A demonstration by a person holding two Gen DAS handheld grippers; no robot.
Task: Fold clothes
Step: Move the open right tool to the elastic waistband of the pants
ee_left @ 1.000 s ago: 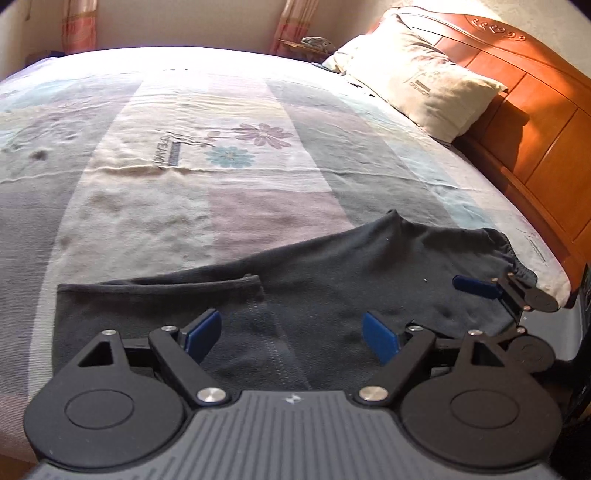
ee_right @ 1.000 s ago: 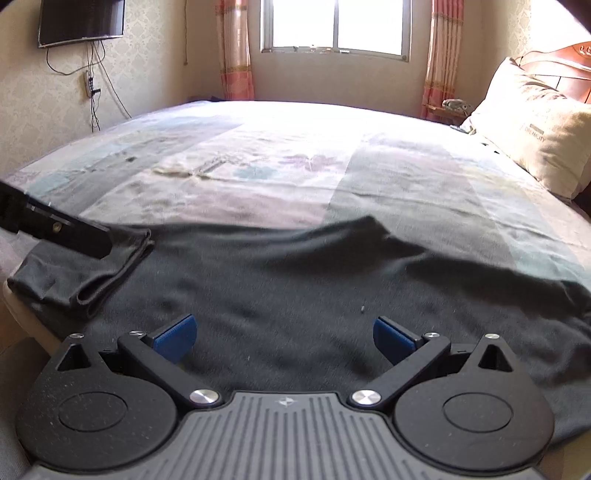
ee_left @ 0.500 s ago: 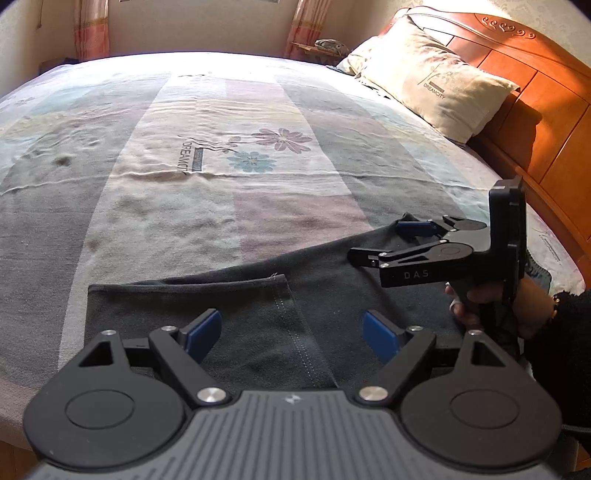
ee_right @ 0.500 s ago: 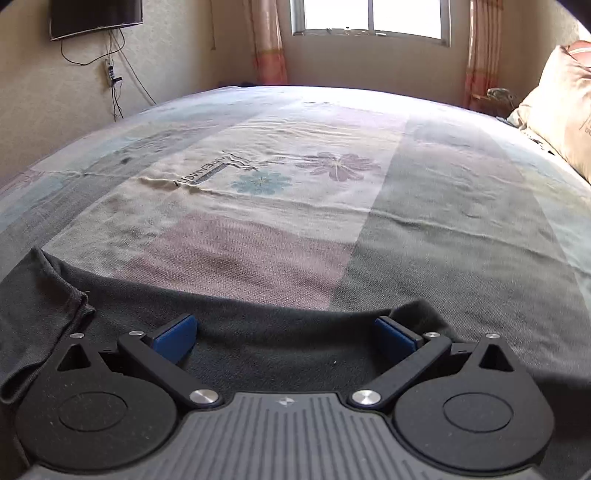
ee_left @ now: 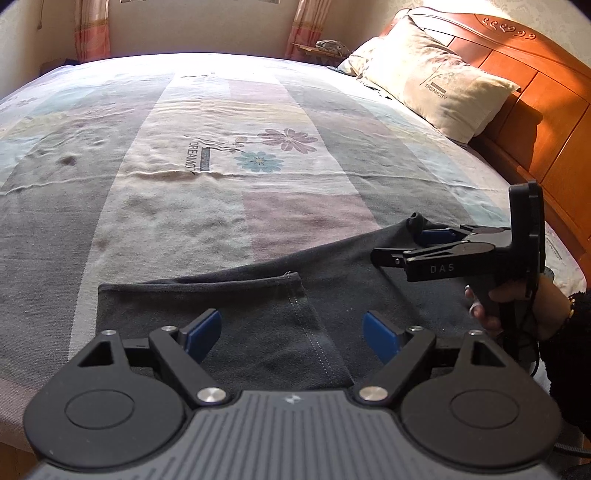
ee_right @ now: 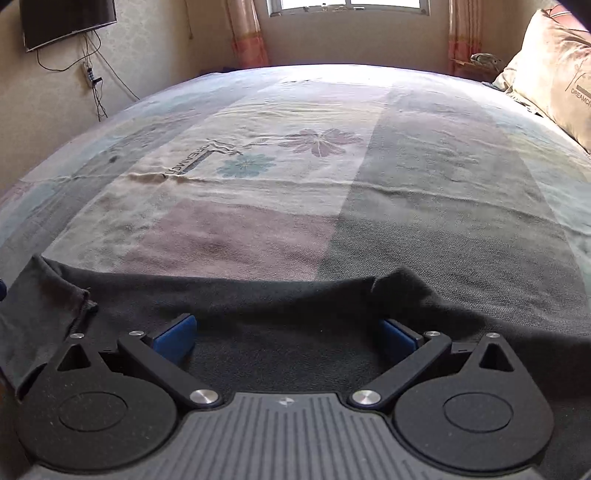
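Dark grey trousers (ee_left: 258,314) lie flat along the near edge of the bed, one leg end folded over the other. My left gripper (ee_left: 293,330) is open and empty, just above the folded leg end. My right gripper (ee_right: 286,334) is open, low over the trousers' middle (ee_right: 288,302) near their far edge. It also shows in the left wrist view (ee_left: 406,245), held side-on by a hand over the raised crotch point (ee_left: 413,219).
The patchwork bedsheet (ee_left: 221,147) stretches away beyond the trousers. A pillow (ee_left: 436,77) leans on the wooden headboard (ee_left: 546,122) at the right. A wall TV (ee_right: 66,20) and window (ee_right: 351,3) are far off.
My right gripper has moved from the waistband end leftward and forward to the trousers' middle edge. The left gripper has risen slightly and tilted; both stay open.
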